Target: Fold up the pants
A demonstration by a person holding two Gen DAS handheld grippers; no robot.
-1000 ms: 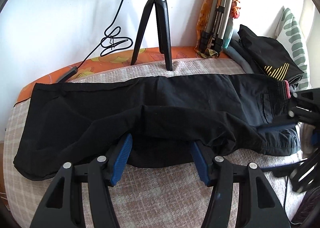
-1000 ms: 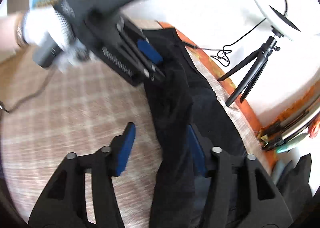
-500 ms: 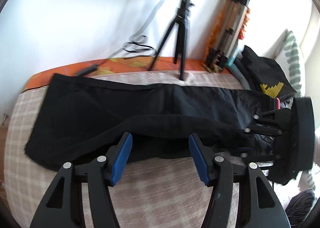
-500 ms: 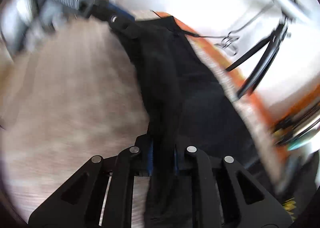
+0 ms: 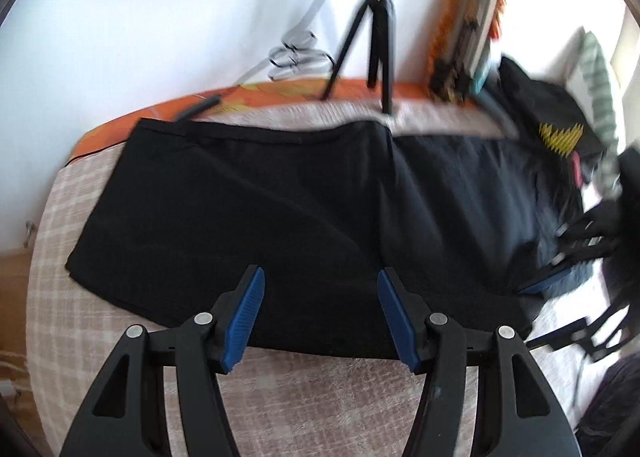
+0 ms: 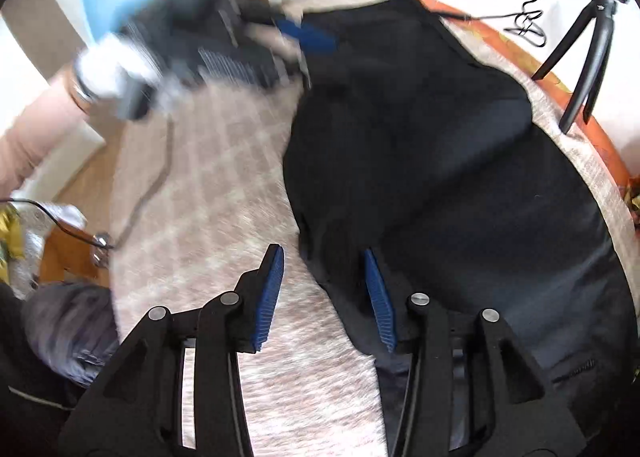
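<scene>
Lay stretched along the far edge of the bed (image 5: 328, 389): black pants (image 5: 280, 209), one leg over the other, near hem toward the bed's middle. Hovered over that near hem with blue pads apart and nothing between them: left gripper (image 5: 319, 311). Just been opening at the waist end, pads off the cloth, hem edge passing between: right gripper (image 6: 325, 299). Stood by the far edge: tripod (image 5: 378, 29).
</scene>
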